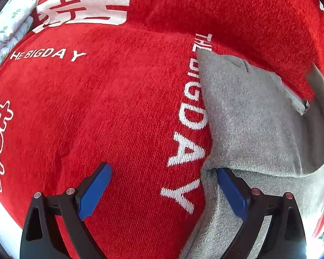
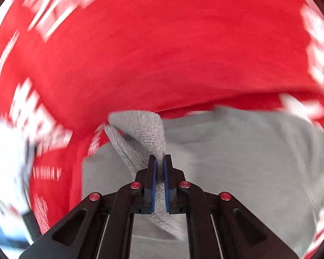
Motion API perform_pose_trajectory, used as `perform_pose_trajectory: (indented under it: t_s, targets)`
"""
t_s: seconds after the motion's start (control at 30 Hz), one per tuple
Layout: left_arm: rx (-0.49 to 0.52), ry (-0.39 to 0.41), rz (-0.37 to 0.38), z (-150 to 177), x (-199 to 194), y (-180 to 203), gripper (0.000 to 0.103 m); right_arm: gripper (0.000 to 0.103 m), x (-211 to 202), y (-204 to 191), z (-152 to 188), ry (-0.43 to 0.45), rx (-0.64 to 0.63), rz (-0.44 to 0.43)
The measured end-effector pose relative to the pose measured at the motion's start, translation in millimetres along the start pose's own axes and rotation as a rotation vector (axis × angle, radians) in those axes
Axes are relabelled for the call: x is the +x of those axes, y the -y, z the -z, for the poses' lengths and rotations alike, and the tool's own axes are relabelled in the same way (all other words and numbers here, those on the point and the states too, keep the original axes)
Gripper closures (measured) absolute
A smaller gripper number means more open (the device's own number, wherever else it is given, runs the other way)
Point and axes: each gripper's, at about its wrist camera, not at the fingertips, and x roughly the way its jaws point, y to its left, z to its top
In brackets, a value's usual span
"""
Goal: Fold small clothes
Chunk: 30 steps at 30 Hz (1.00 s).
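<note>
A small grey knit garment [image 1: 254, 116] lies partly folded on a red blanket [image 1: 110, 108] with white lettering. In the left wrist view my left gripper [image 1: 162, 172] points down at the blanket with its blue pads wide apart; the right pad [image 1: 233, 194] rests by the garment's left edge and nothing is gripped. In the blurred right wrist view my right gripper [image 2: 159, 161] is shut on an edge of the grey garment [image 2: 237, 161], and a strip of the cloth [image 2: 140, 129] curls up from between the pads.
The red blanket [image 2: 162, 54] covers almost all of both views. A white quilted cloth with a green print [image 1: 8, 26] lies at the far left of the left wrist view. A pale strip of surface [image 1: 2, 220] shows at the lower left.
</note>
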Motion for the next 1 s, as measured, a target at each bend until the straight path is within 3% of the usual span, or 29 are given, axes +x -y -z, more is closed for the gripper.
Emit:
perform_pose_trajectory:
  t_s: [0.17,0.2,0.23,0.3,0.4,0.53,0.6,0.67,0.7,0.73,0.77,0.8,0.93,1.0]
  targets:
    - [0.041,-0.020,-0.008,-13.4,0.1,-0.4,0.006,0.091,-23.8,119.2,17.1,-0.047,0.388,0.000]
    - [0.050,-0.024,-0.003,-14.3,-5.4,-0.1,0.006,0.082,-26.4,134.1,22.9,-0.062,0.438,-0.003]
    - [0.056,-0.024,0.000,-14.9,-10.1,0.0,0.006,0.057,-29.6,147.3,29.2,-0.076,0.485,-0.023]
    - [0.070,-0.011,0.008,-18.6,-22.8,1.4,0.006,0.029,-32.5,157.4,33.6,-0.067,0.531,-0.073]
    - [0.089,0.034,-0.021,-31.9,-35.9,9.2,0.006,0.028,-25.3,154.6,31.1,-0.089,0.534,-0.147]
    - [0.155,0.085,-0.110,-59.3,-24.8,39.1,0.006,0.028,-8.3,104.4,3.5,-0.106,0.242,0.027]
    - [0.165,0.073,-0.127,-67.7,-8.0,53.7,0.006,0.028,3.3,70.6,-10.7,-0.091,0.079,0.130]
    - [0.174,0.048,-0.148,-70.7,8.5,64.3,0.006,0.028,30.4,47.8,-18.9,-0.142,-0.054,0.240]
    - [0.179,0.041,-0.165,-71.7,15.3,67.8,0.006,0.035,45.3,42.5,-18.8,-0.172,-0.112,0.330]
    - [0.179,0.041,-0.170,-72.3,17.5,68.3,0.006,0.071,52.2,40.9,-17.3,-0.173,-0.138,0.376]
    - [0.172,0.043,-0.167,-73.1,17.9,67.1,0.006,0.082,51.0,45.4,-17.5,-0.158,-0.142,0.392]
    - [0.164,0.041,-0.159,-74.2,17.2,64.2,0.006,0.087,41.8,53.7,-18.1,-0.130,-0.112,0.371]
    - [0.170,0.033,-0.128,-83.8,16.8,54.7,0.006,0.087,-24.9,127.1,-0.3,-0.011,0.151,0.343]
    - [0.164,0.010,-0.084,-94.5,21.3,52.9,0.006,0.083,-45.1,163.1,14.8,0.002,0.290,0.309]
